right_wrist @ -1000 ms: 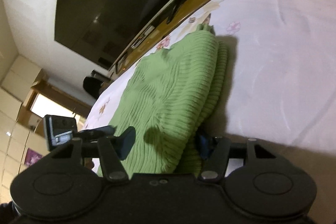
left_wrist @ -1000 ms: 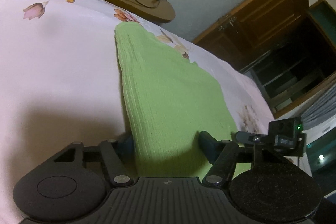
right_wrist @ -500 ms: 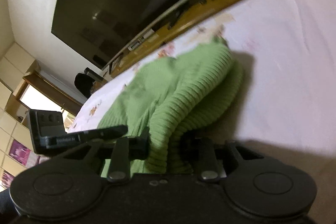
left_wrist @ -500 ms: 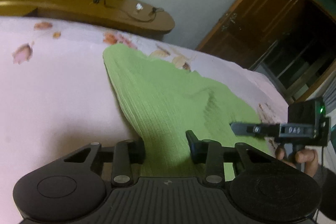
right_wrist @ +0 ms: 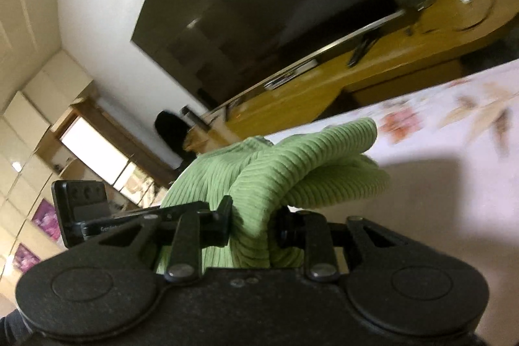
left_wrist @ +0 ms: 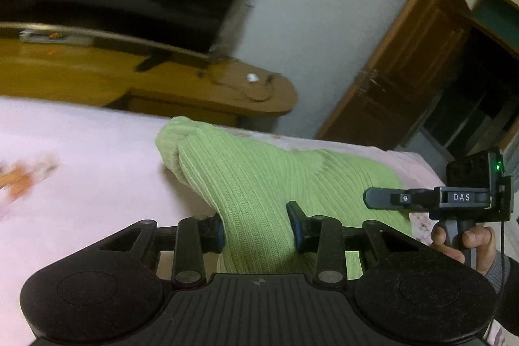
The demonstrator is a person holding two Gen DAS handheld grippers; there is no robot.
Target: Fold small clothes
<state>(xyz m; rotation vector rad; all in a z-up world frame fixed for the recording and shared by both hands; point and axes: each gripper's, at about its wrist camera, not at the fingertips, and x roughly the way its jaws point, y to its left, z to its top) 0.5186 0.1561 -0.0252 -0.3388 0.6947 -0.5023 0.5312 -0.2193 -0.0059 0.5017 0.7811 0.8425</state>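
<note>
A light green ribbed knit garment (left_wrist: 259,174) lies on the pink flowered bed sheet (left_wrist: 81,158), its near edge raised. My left gripper (left_wrist: 256,231) is shut on the garment's near left corner. My right gripper (right_wrist: 251,224) is shut on the near right corner of the same garment (right_wrist: 292,164), which bunches into thick folds above the jaws. The right gripper also shows in the left wrist view (left_wrist: 382,198), level with the left one at the cloth's other corner. The left gripper shows in the right wrist view (right_wrist: 181,213).
A yellow wooden TV bench (left_wrist: 97,77) with a large dark television (right_wrist: 275,8) stands past the bed's far edge. A brown wooden door (left_wrist: 399,60) is at the right. Pink sheet (right_wrist: 454,184) lies open to either side of the garment.
Both grippers have closed on the garment's near corners and lifted them. The flat cloth now bunches and rises off the sheet, and both views tilt up toward the television.
</note>
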